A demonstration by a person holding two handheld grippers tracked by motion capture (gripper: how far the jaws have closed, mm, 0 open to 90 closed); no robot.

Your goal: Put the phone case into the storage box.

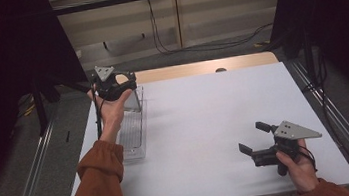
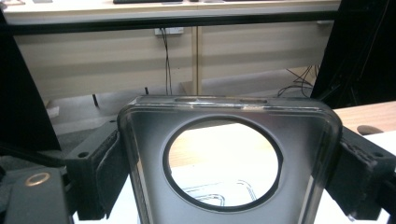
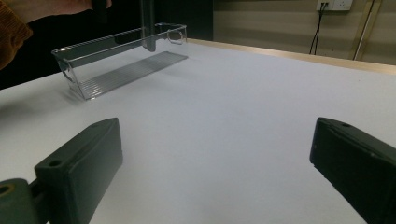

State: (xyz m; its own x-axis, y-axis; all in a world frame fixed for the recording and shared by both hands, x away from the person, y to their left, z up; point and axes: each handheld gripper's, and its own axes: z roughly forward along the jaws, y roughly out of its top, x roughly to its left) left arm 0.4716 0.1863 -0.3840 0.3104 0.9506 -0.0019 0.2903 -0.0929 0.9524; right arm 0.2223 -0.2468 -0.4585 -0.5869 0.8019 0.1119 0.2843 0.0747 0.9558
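Left tongs (image 1: 129,91) at the far left of the white counter (image 1: 206,124), clamped on the far end wall of a long clear plastic bin (image 1: 131,133) with a ridged floor. In the left gripper view the jaws press that wall (image 2: 229,140) from both sides; it has a round cut-out. The bin lies along the counter's left edge, its near end resting on the surface. Right tongs (image 1: 256,141) at the near right, jaws spread wide, nothing between them, well apart from the bin (image 3: 121,65).
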